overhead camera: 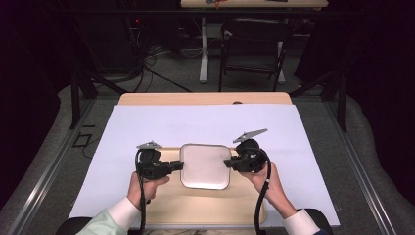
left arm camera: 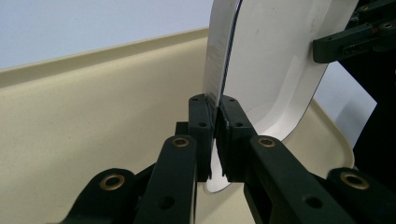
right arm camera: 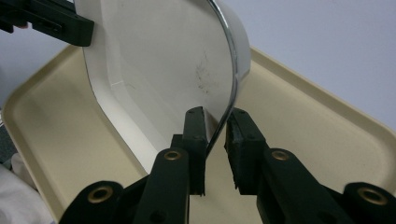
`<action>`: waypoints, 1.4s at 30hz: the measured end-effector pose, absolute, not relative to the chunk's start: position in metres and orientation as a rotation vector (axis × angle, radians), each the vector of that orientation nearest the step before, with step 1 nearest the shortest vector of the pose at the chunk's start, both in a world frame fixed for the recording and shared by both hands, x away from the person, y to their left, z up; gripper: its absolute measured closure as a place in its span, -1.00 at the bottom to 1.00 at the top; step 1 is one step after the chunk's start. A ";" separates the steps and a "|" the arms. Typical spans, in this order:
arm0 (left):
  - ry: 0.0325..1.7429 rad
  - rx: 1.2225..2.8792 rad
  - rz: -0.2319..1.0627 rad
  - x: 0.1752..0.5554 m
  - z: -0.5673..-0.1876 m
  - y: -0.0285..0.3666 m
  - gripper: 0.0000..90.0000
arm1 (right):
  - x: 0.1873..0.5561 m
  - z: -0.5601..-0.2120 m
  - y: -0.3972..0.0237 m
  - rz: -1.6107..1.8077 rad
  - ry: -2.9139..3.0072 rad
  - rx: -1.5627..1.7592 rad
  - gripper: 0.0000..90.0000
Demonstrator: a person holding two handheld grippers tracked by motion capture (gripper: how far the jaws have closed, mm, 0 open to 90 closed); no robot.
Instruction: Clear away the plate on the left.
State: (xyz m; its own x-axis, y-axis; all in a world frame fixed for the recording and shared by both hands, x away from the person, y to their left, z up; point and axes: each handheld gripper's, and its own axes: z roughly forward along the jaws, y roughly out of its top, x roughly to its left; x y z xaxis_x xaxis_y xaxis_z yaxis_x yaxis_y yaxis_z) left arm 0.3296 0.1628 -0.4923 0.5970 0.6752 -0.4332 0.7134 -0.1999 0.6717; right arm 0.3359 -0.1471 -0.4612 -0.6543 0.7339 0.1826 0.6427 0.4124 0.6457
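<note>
High view: white rounded-square plate (overhead camera: 205, 165) at the centre of the scene, over the far half of a beige plastic tray (overhead camera: 205, 205) resting on a large white paper sheet (overhead camera: 195, 125) that covers a light wooden table (overhead camera: 205, 98). Left gripper (overhead camera: 179, 165) at the plate's 9 o'clock edge, right gripper (overhead camera: 228, 163) at its 3 o'clock edge, each gripped by a hand (overhead camera: 146, 185) reaching in from 6 o'clock; pale green sleeve with white cuff (overhead camera: 113, 217) on the left forearm. Grey three-cornered plates atop both grippers. Dark chair (overhead camera: 254, 46) on the floor past the table at 12 o'clock.

Left gripper view: left gripper (left arm camera: 215, 135) clamped on the plate (left arm camera: 275, 65), rim pinched tight between both jaws with no gap, plate standing up from 6 o'clock toward 12 o'clock and appearing raised off the tray (left arm camera: 93, 121) floor. Other gripper (left arm camera: 355, 39) touching the plate's far edge at 2 o'clock.

Right gripper view: right gripper (right arm camera: 217, 140) astride the plate (right arm camera: 159, 65) rim, left jaw against the plate's inner face, right jaw standing slightly off the thin edge, so grip loose or incomplete on that side; firm clamping not certain from this view. Faint dark smudge on the plate's surface. Other gripper (right arm camera: 51, 21) on the opposite edge at 10 o'clock. Tray (right arm camera: 317, 130) below and around, paper sheet (right arm camera: 336, 42) beyond its rim.
</note>
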 end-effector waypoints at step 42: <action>1.168 2.057 -0.009 0.343 -0.524 0.152 0.77 | 0.374 -0.510 -0.133 0.833 2.651 1.307 0.63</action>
State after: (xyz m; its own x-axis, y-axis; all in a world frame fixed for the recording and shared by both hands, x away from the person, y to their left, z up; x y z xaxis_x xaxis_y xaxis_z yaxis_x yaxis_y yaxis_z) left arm 0.3434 0.1524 -0.5238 0.5820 0.7331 -0.3519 0.7386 -0.2956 0.6059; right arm 0.3744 -0.1332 -0.5098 -0.6356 0.7533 0.1691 0.7147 0.4913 0.4979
